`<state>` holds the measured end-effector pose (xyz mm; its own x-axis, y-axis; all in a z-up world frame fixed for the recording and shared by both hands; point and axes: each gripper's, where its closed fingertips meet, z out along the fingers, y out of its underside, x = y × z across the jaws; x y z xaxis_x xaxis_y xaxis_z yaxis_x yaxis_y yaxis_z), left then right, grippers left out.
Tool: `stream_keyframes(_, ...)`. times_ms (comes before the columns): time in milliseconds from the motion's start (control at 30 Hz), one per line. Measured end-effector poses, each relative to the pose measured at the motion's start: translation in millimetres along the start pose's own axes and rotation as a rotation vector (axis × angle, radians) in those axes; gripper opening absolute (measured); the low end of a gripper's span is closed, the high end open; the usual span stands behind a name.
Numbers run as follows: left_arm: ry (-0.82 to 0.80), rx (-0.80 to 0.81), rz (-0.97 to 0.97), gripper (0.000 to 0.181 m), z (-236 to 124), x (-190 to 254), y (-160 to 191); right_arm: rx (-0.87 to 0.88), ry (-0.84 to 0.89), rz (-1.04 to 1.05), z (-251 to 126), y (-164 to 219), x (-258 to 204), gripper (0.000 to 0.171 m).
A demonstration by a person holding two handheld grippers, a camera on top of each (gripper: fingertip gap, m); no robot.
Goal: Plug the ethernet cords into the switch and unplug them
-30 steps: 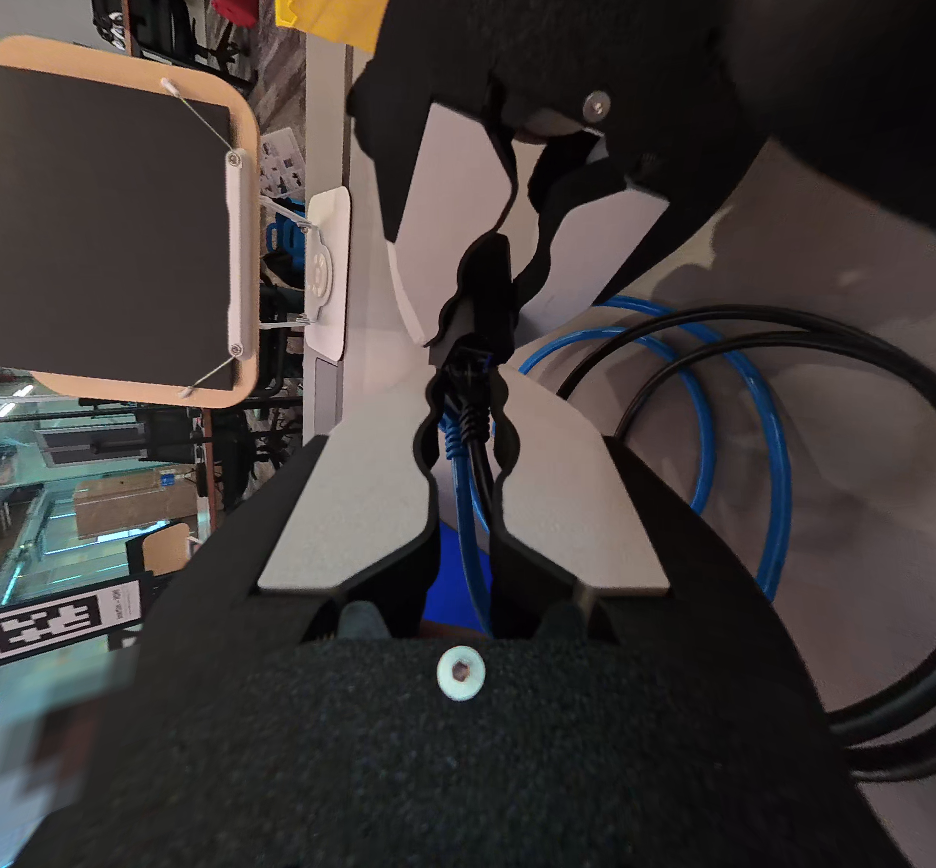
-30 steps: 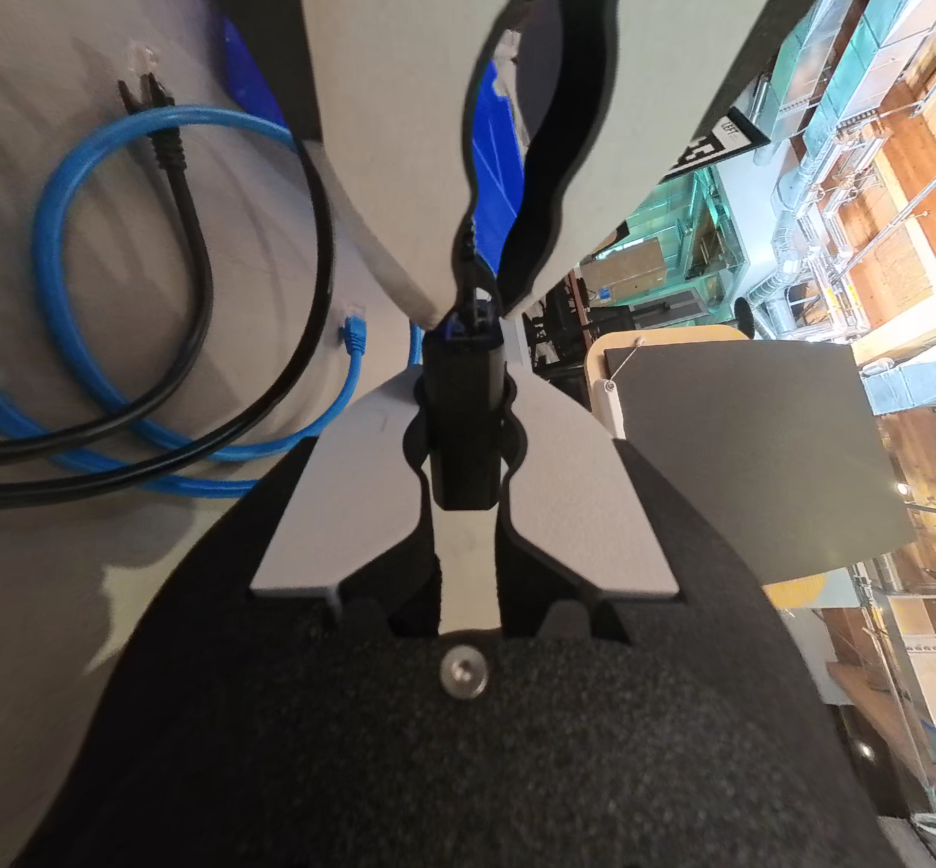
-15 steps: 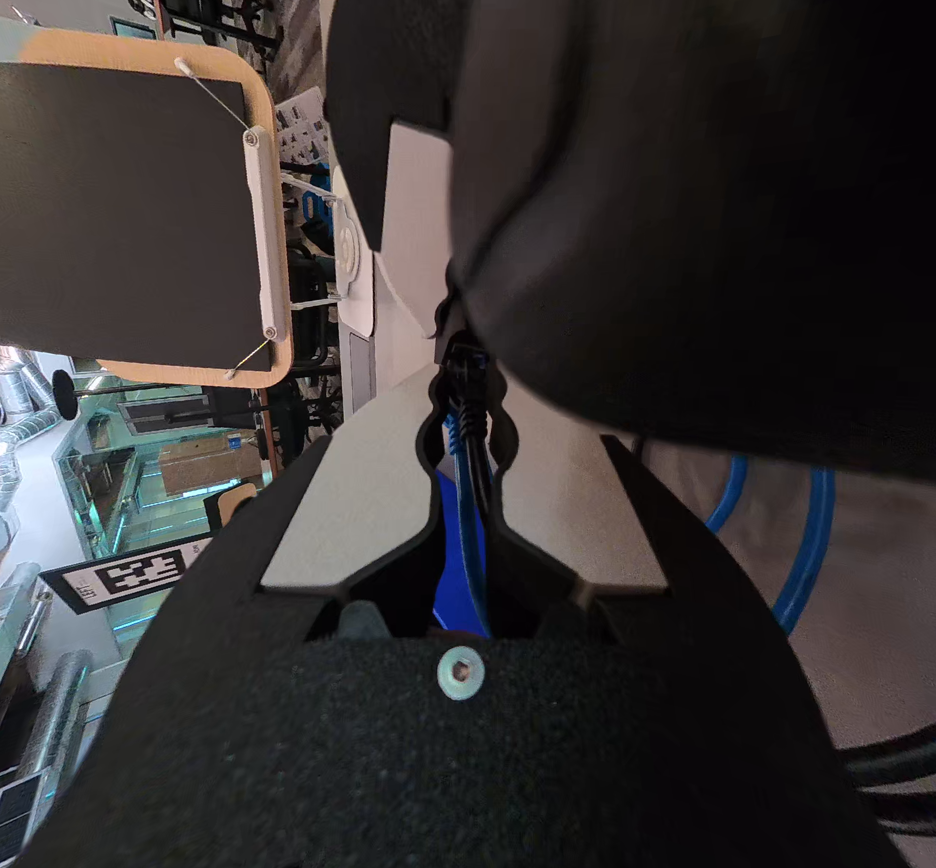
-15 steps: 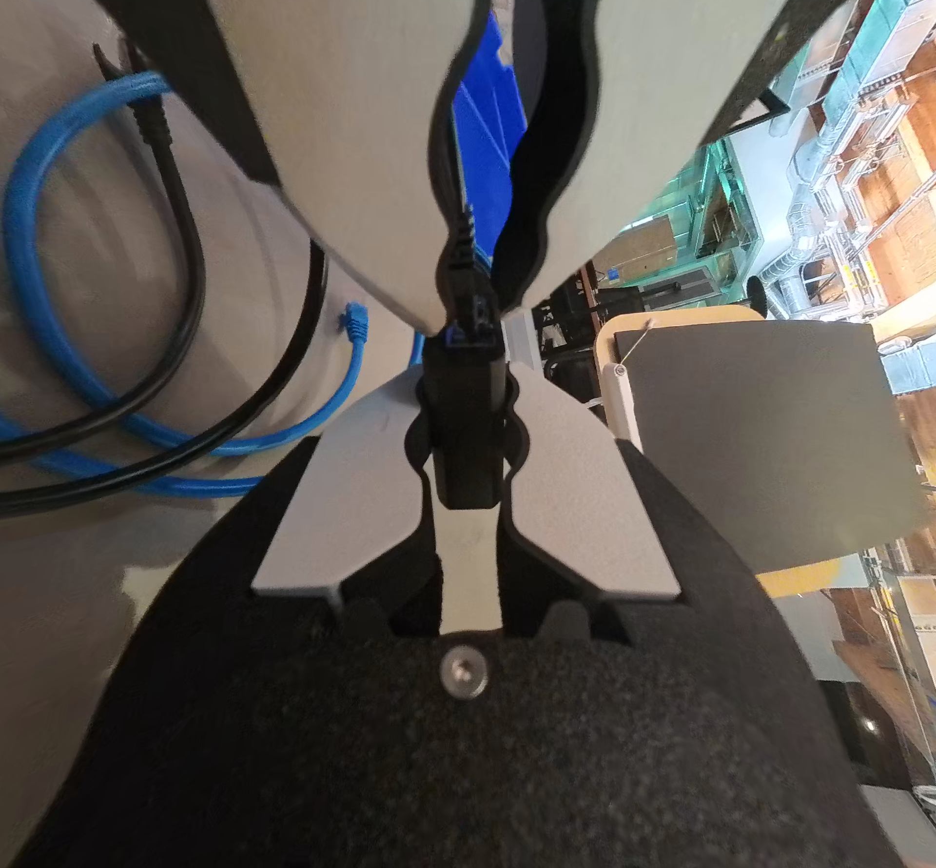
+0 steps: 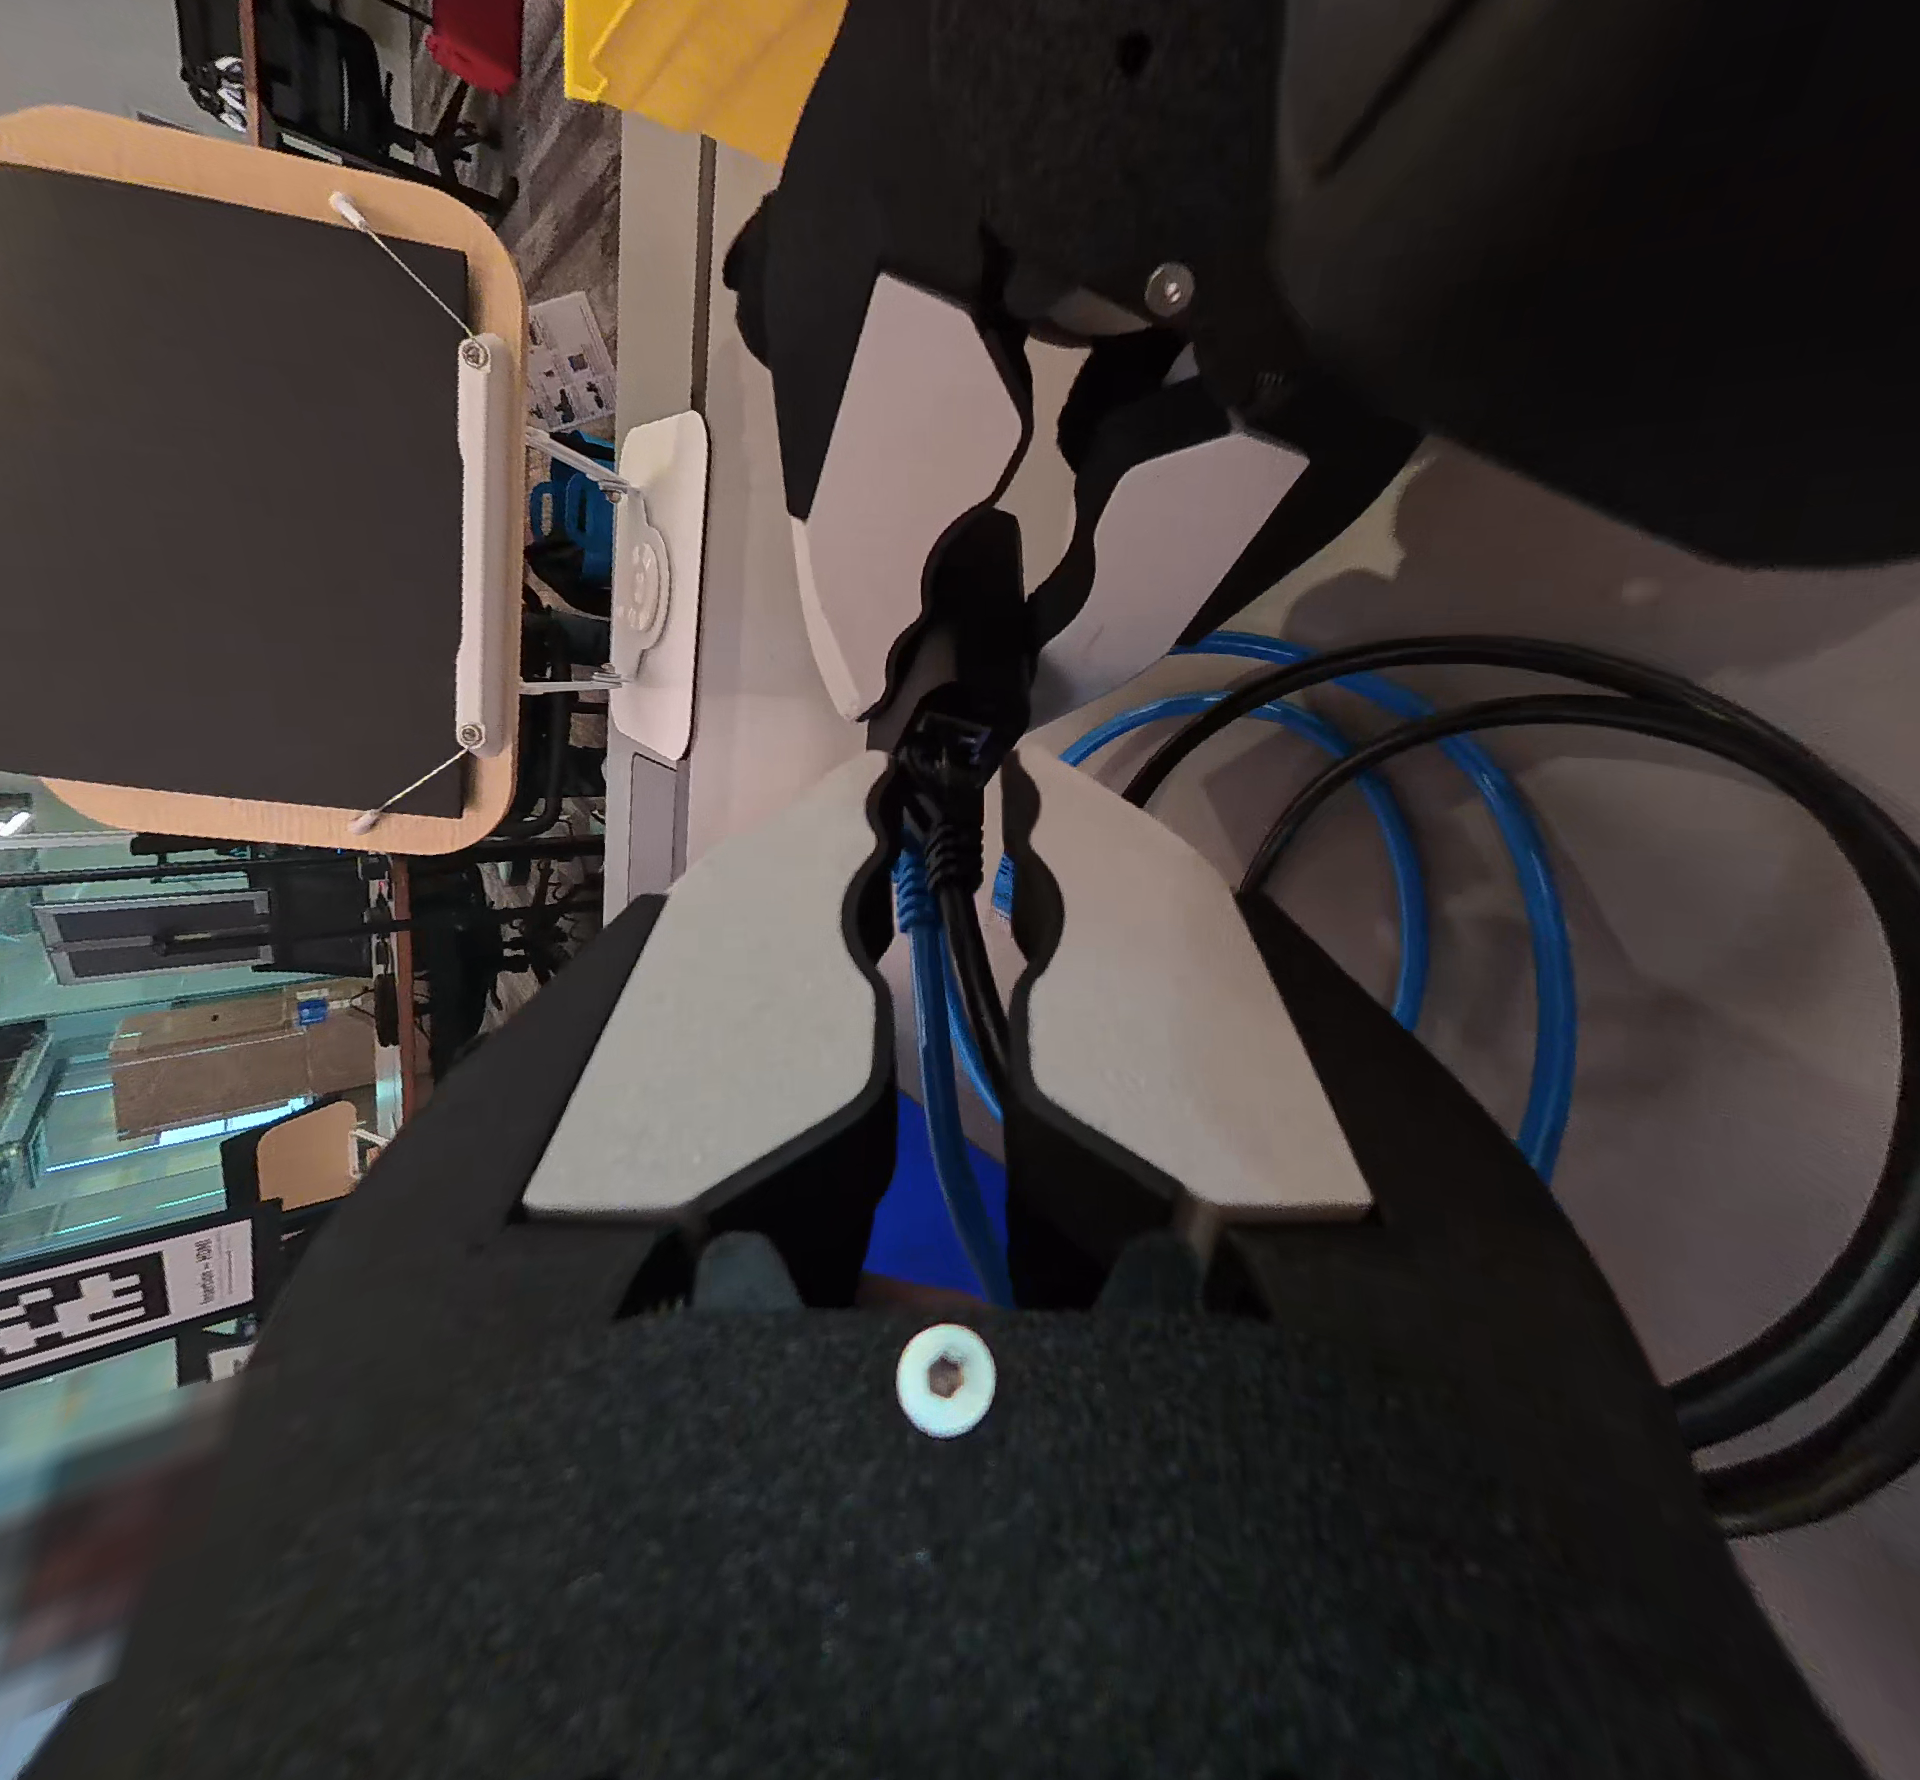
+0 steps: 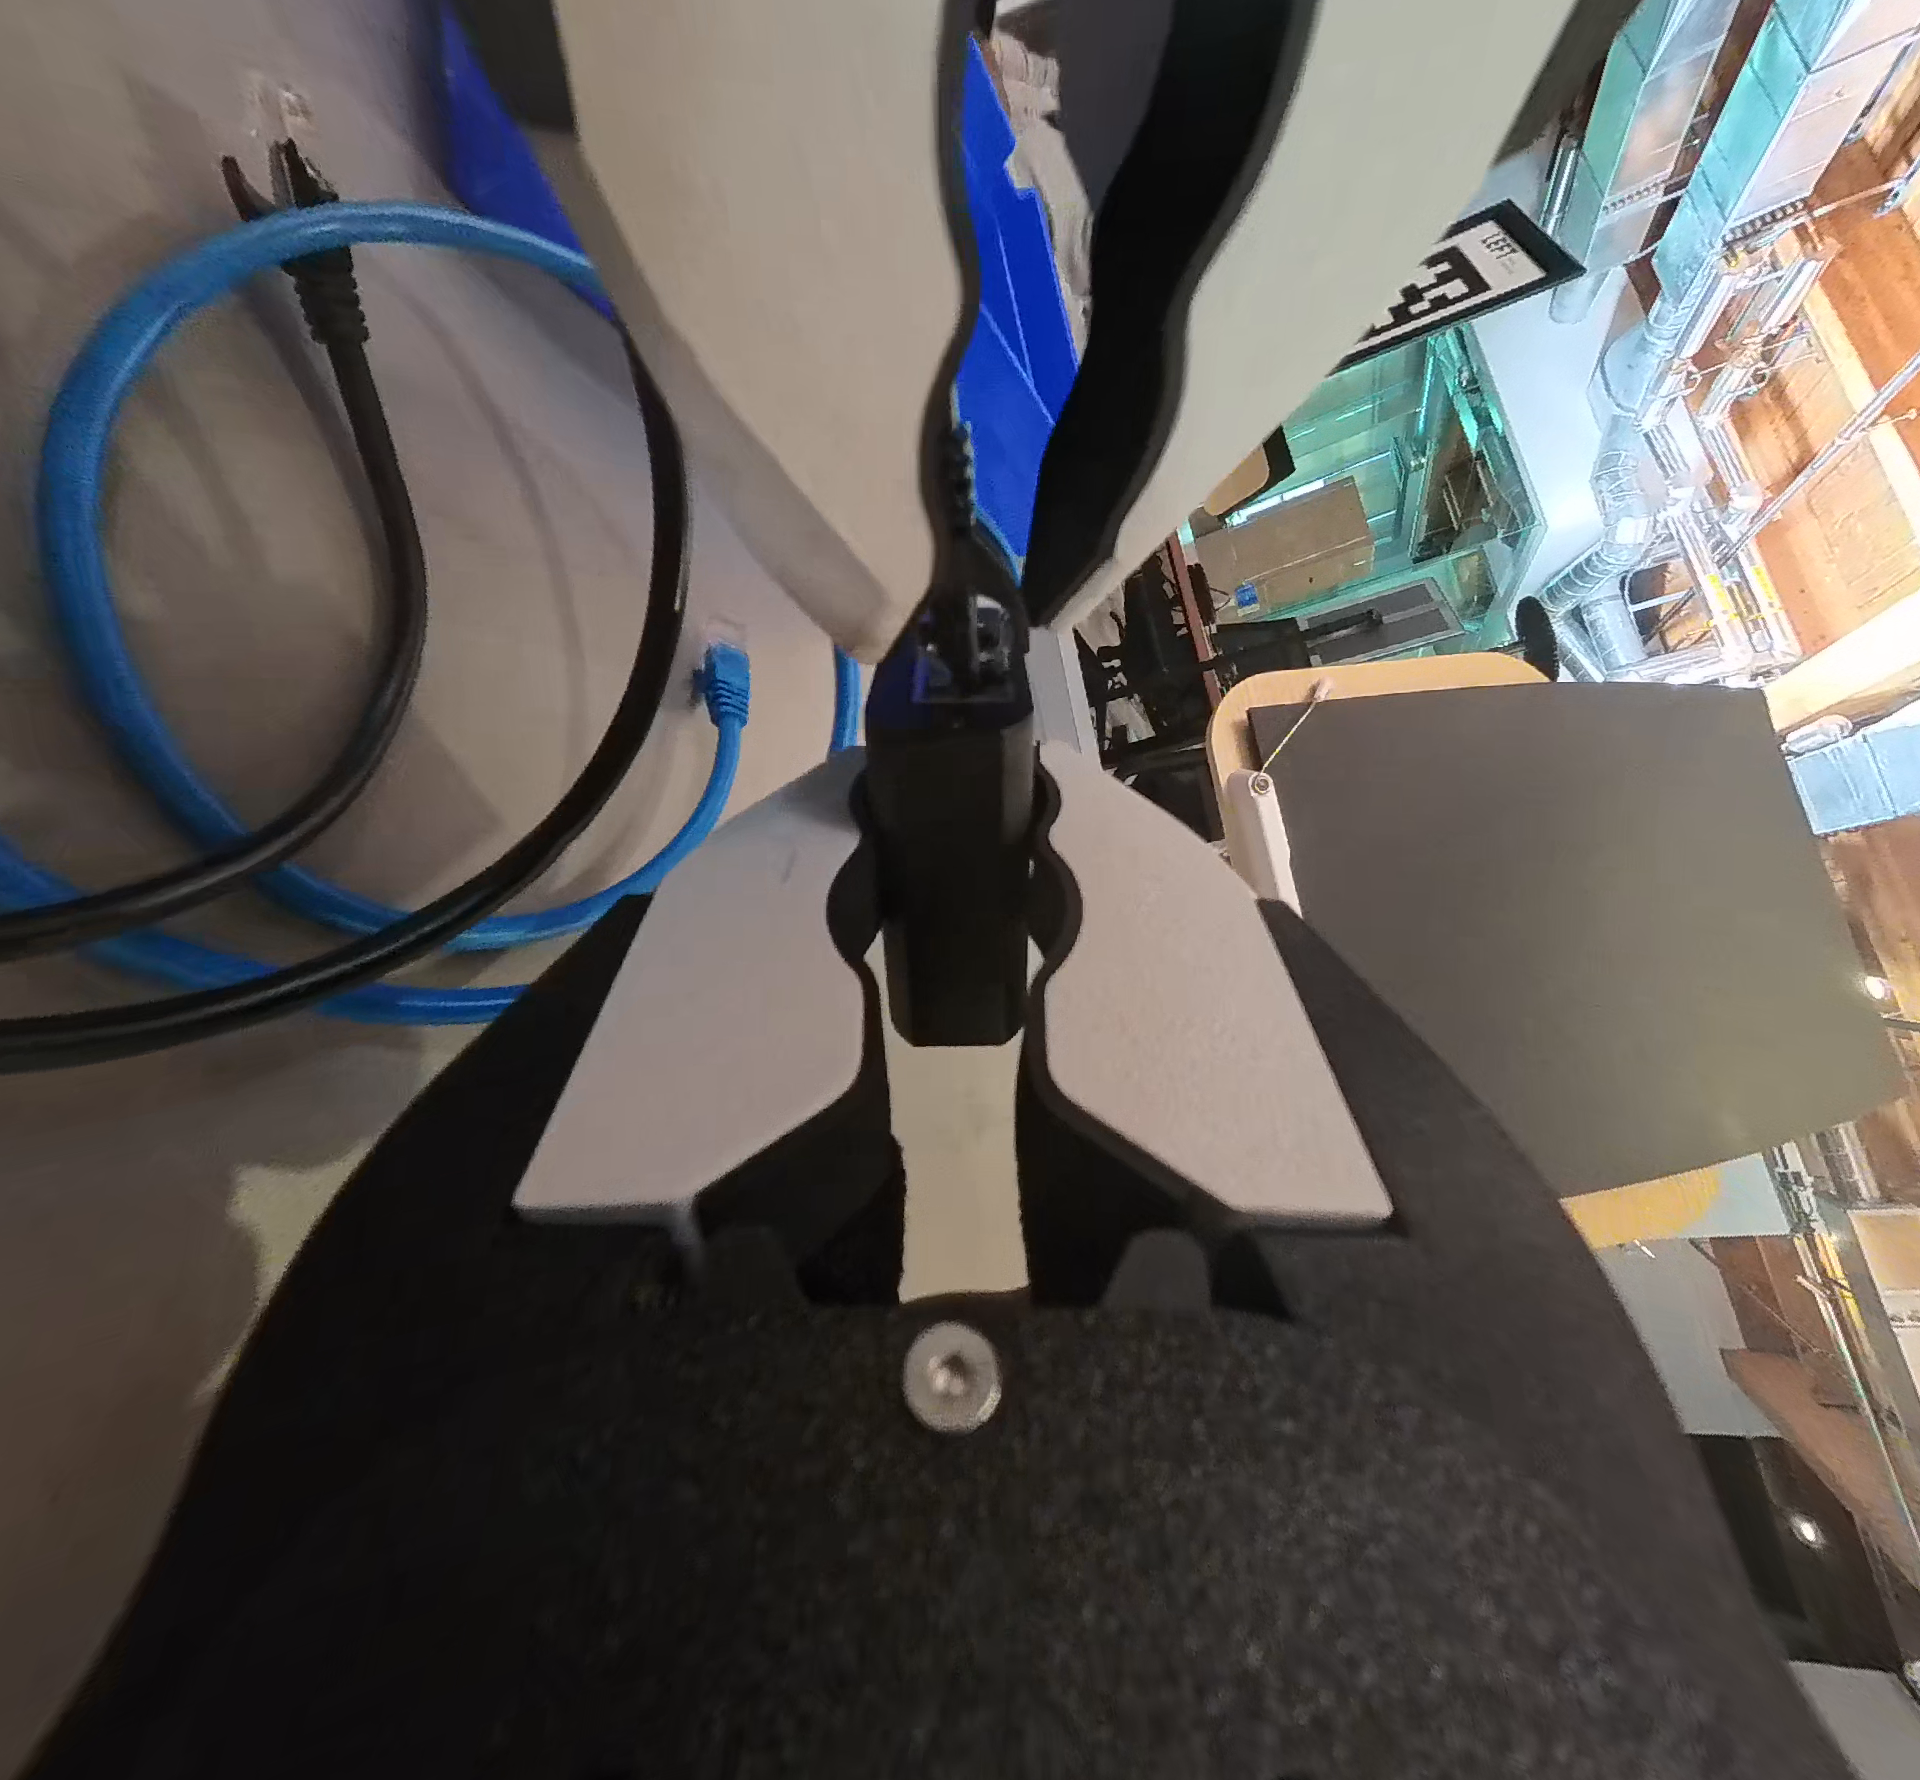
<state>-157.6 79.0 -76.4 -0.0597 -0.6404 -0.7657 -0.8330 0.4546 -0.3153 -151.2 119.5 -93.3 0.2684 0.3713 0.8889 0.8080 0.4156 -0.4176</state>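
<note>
Two grippers meet nose to nose above the pale desk (image 6: 208, 1211). Our right gripper (image 6: 951, 764) is clamped on the small black switch (image 6: 951, 899), holding it up off the desk with its ports facing away from us. Our left gripper (image 5: 951, 826) has its fingers parted around the black cord (image 5: 961, 930) and the blue cord (image 5: 930, 982) just behind their plugs, and we cannot tell whether the pads actually press on them. Both plugs look seated in the switch, the black plug (image 6: 971, 624) in plain view and a bit of blue beside it, so we judge the plugging half largely done for these two ends. The unplugging is not yet done. On the desk to the left in the right wrist view, a loose blue plug (image 6: 724, 681) and a loose black plug (image 6: 312, 213) lie apart from the switch among the coiled cords, touching nothing but the desk.
</note>
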Motion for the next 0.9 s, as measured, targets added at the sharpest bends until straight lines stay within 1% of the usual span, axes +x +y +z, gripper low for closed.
stream_keyframes(100,-0.012,0.005,0.019,0.012,-0.5,-1.1,0.3,0.002,-0.004,-0.015,-0.6,-0.9,-1.7,0.024)
stream_keyframes(133,0.000,0.007,0.005,0.008,-0.1,-0.6,0.7,-0.004,-0.002,-0.036,-0.5,-0.7,-3.1,0.024)
stream_keyframes(167,0.014,0.011,-0.010,0.000,-0.3,-0.8,0.7,0.000,0.000,-0.056,-0.6,-1.5,-5.3,0.024)
stream_keyframes(267,0.045,-0.003,-0.023,0.000,-0.1,0.0,4.1,0.007,-0.006,-0.050,0.7,-3.7,-9.4,0.024)
stream_keyframes(467,0.005,0.005,0.016,0.002,-2.6,-2.6,2.7,0.011,-0.020,-0.008,1.2,-3.6,-7.9,0.024)
stream_keyframes(567,0.038,-0.017,0.008,0.022,-6.7,0.6,4.0,-0.004,-0.015,-0.006,1.0,1.4,-4.1,0.024)
stream_keyframes(633,0.024,-0.032,0.028,0.025,-5.5,0.1,5.7,0.016,-0.016,-0.001,-1.4,-1.5,-2.0,0.025)
stream_keyframes(667,0.019,-0.044,0.044,0.030,-3.4,1.2,7.2,0.026,-0.020,-0.009,-2.5,-3.6,-2.7,0.024)
stream_keyframes(700,0.013,-0.052,0.059,0.030,-1.4,2.3,8.2,0.025,-0.024,-0.017,-2.7,-4.2,-3.9,0.024)
stream_keyframes(833,-0.023,-0.053,0.118,0.015,0.7,3.0,9.4,0.029,-0.041,-0.016,-2.8,-5.1,-7.0,0.024)
stream_keyframes(900,-0.019,-0.042,0.108,0.015,-0.8,1.9,9.2,0.036,-0.042,-0.018,-3.6,-6.7,-6.9,0.024)
